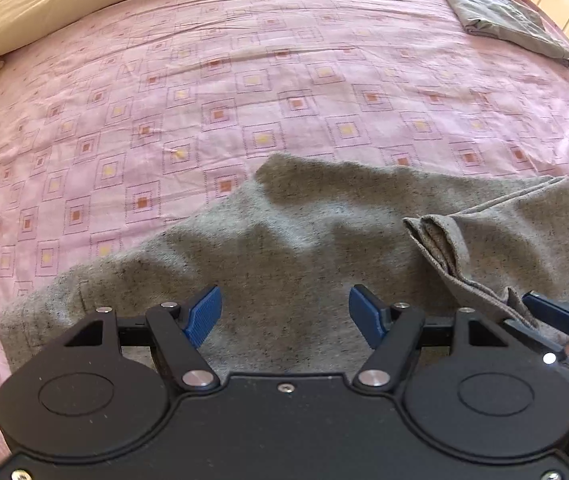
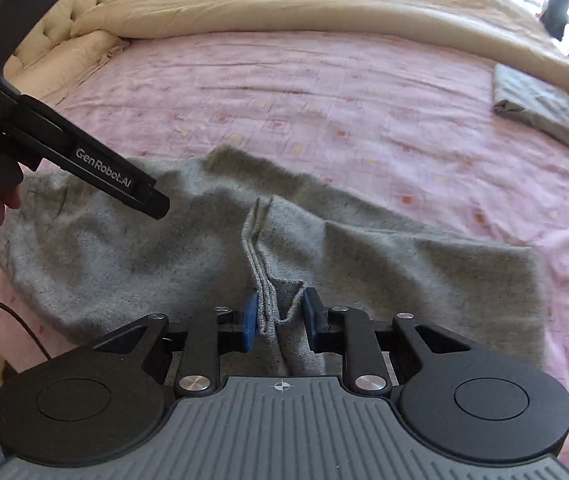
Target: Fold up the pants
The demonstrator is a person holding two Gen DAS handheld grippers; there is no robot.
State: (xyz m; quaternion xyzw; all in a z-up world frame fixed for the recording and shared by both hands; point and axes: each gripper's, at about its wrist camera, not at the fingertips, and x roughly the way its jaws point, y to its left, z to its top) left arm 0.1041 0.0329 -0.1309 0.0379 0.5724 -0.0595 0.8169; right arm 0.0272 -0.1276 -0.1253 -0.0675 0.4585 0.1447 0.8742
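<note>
1. The right gripper clamps a bunched hem of the grey pants.
2. The left gripper hovers spread apart above them.
3. The pants lie crumpled on the pink bed; a folded grey cloth sits well apart beside a beige duvet.

Both wrist cameras look low and close across the bed, sharing the grey pants.

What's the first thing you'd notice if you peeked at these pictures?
The big pink bedsheet with little squares fills the view. Crumpled grey pants lie on its near side, with the right gripper pinching their hem while the left gripper hangs open above them. A folded grey cloth sits in the far right corner.
</note>
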